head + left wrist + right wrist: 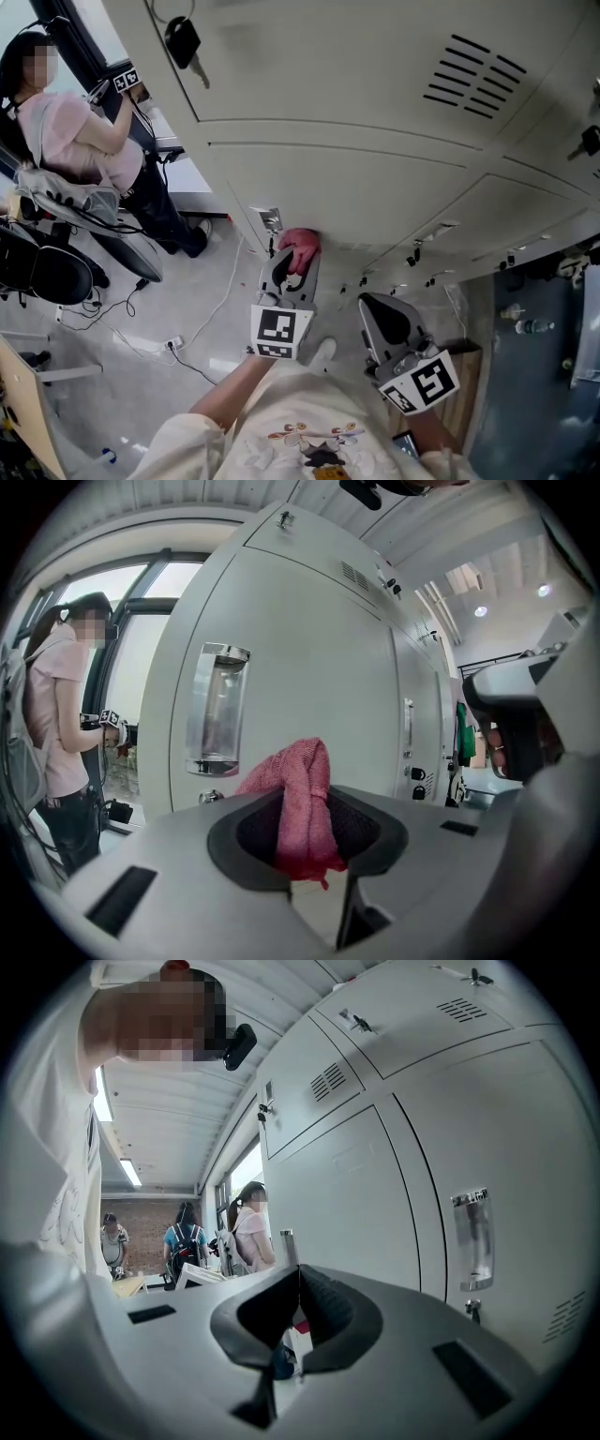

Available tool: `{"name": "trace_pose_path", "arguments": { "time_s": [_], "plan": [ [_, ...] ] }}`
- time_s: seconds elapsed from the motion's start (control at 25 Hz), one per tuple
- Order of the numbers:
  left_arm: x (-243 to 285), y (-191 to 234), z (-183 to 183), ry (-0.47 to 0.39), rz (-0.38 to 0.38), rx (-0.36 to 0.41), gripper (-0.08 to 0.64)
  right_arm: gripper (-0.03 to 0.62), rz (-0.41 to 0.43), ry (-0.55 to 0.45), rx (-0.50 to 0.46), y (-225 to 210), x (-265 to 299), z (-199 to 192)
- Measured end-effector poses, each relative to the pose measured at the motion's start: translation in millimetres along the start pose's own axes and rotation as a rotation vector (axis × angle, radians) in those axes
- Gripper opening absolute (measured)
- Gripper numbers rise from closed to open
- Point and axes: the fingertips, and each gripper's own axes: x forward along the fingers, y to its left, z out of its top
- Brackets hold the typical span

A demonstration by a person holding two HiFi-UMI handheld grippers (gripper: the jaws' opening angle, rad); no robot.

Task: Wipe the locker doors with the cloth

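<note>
1. Head view: the left gripper point(287, 277) is seen held up to the pale grey metal locker doors point(375, 178), low on the bank, just beside a small metal handle plate point(268, 219)
2. Left gripper view: the jaws are clamped on a crumpled pink woven cloth point(302, 799), which is bunched and stands out beyond the jaw tips towards the door face point(291, 667); a clear plastic label holder point(216, 710) is seen just to its left
3. Contact between cloth and door cannot be confirmed; the two are very near at least
4. Right gripper view: the right gripper point(298, 1309) is seen with its jaws brought together and nothing between them; it is held back from the doors point(375, 1194), beside the left one
5. Progress, as judged: the cloth is in hand and presented to one lower door, so wiping is taken to be at an early or middle stage. No wet streaks or wiped patches can be made out, so the doors already covered cannot be stated
6. Outstanding, as judged: the upper vented doors point(469, 75) and the neighbouring doors are taken as yet to be wiped
</note>
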Motion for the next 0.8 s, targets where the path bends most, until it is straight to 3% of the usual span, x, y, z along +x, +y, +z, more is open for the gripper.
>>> {"name": "trace_pose_path", "arguments": {
  "time_s": [0.8],
  "plan": [
    [22, -43, 1, 0.007, -0.110, 0.007, 0.109, 0.007, -0.069, -0.011, 0.006, -13, -21, 1]
  ]
}}
